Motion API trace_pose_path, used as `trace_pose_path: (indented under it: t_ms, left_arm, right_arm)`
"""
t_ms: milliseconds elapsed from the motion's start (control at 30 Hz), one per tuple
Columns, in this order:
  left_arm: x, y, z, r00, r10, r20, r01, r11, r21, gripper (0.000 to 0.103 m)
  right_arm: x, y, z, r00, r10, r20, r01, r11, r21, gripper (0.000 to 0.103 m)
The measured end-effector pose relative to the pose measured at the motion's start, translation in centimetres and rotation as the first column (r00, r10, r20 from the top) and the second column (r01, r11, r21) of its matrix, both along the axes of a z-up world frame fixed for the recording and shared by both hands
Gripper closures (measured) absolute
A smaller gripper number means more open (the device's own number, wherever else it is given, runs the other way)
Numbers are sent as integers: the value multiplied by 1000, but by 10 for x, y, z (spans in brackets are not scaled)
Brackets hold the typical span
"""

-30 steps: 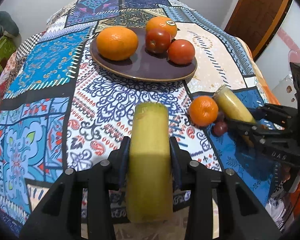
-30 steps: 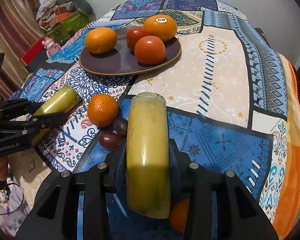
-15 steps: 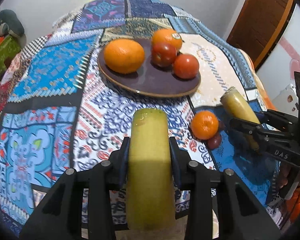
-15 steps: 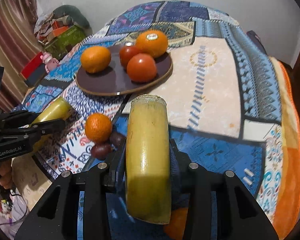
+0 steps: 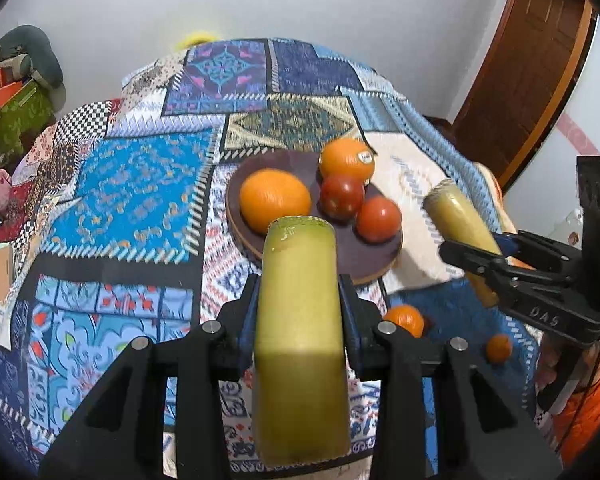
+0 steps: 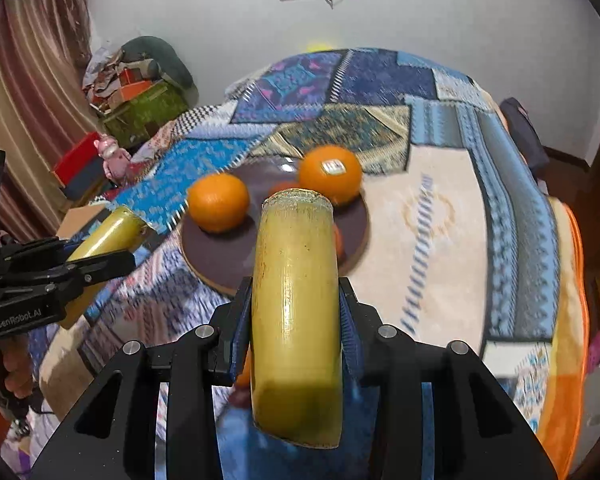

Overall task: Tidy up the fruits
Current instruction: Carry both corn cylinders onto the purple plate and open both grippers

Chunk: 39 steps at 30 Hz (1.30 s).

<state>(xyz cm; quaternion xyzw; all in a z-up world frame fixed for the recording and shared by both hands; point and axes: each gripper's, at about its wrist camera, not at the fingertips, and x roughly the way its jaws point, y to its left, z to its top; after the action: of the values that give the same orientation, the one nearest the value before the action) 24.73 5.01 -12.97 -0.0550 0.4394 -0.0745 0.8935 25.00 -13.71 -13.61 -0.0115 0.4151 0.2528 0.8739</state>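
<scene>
My left gripper point(image 5: 300, 304) is shut on a yellow-green sugarcane piece point(image 5: 300, 332), held above the patterned tablecloth. My right gripper point(image 6: 296, 312) is shut on a second yellow sugarcane piece point(image 6: 296, 312); it also shows in the left wrist view point(image 5: 456, 220). A dark round plate point(image 5: 372, 256) holds two oranges point(image 5: 275, 199) and two tomatoes point(image 5: 378, 219). A small orange point(image 5: 405, 319) and another small orange fruit point(image 5: 498, 347) lie on the cloth near the plate.
The patchwork tablecloth point(image 5: 132, 200) covers the round table. A wooden door point(image 5: 532, 72) stands at the right. Boxes and clutter point(image 6: 136, 92) sit by the curtain at the left. The person's hand point(image 6: 16, 372) holds the left gripper.
Both grippers have risen and tilted up with their sugarcane pieces; the plate and loose fruit now sit lower and farther in both views.
</scene>
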Motion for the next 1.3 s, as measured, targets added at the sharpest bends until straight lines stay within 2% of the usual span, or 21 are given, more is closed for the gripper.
trace_pose_path:
  t_ms: [333, 767, 1033, 1300]
  left_arm:
    - [29, 11, 14, 999, 23, 34, -23, 1000, 4, 66]
    - [63, 25, 1, 999, 41, 16, -41, 999, -5, 66]
    - [75, 27, -6, 999, 46, 4, -46, 999, -20, 66]
    - [81, 18, 1, 999, 32, 15, -31, 999, -20, 66]
  right_arm:
    - [33, 34, 5, 1000, 16, 13, -16, 1000, 18, 67]
    - [70, 66, -15, 998, 28, -55, -29, 1000, -5, 67]
    - [76, 67, -14, 996, 38, -76, -37, 999, 25, 65]
    - [70, 50, -4, 999, 19, -27, -19, 1000, -5, 65]
